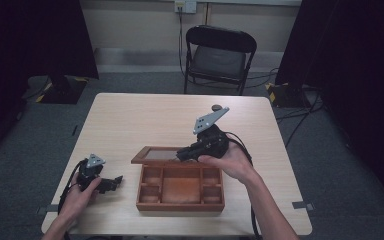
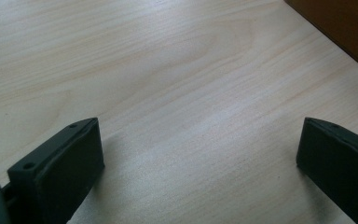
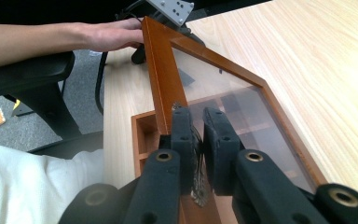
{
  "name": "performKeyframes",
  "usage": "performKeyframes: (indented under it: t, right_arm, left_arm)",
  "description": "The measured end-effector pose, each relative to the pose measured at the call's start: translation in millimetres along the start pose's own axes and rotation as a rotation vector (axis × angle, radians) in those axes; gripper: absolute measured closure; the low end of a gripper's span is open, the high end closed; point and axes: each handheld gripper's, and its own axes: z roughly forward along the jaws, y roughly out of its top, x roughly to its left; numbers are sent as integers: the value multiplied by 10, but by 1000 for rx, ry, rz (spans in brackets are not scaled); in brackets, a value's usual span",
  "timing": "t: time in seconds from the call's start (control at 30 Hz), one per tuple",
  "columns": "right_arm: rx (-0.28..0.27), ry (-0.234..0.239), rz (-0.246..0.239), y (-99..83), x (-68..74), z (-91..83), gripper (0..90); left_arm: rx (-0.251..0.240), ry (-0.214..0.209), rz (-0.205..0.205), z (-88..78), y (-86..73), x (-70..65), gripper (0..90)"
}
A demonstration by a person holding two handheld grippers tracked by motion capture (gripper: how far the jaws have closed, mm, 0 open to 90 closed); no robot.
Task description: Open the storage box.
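Wooden box [image 1: 180,192] – mid-table, long axis left-right; glass lid [image 1: 157,155] raised, tilted rearward, far edge hidden. Right gripper [image 3: 196,140] pinches lid frame; left gripper [image 2: 200,154] spread, empty.

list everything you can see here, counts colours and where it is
wooden box: 1, reddish brown, compartments inside, near middle of table
glass-paned lid: 1, brown frame, raised open at box's far edge
table: 1, light wood, centre
folding chair: 1, black, beyond table
floor cables: several, black, right of table
left hand-held gripper: 1, black, open, on table left of box
right hand-held gripper: 1, black, shut on lid's frame
forearms: 2, from bottom edge
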Motion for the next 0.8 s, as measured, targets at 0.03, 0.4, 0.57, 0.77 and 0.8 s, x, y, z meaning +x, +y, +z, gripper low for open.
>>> performKeyframes:
  t: [0.03, 0.4, 0.57, 0.77, 0.8]
  right_arm:
    - [0, -1, 0, 7, -7, -3, 832]
    - [2, -5, -5, 67, -50, -30, 834]
    - [1, -7, -1, 93, -76, -44, 835]
    - [15, -14, 2, 143, -99, -59, 837]
    - [12, -14, 1, 150, -110, -62, 837]
  left_arm:
    - [-2, -3, -1, 1, -1, 0, 0]
    - [0, 0, 0, 0, 0, 0, 0]
    - [0, 0, 0, 0, 0, 0, 0]
    - [-1, -3, -1, 1, -1, 1, 0]
    - [-1, -2, 0, 0, 0, 1, 0]
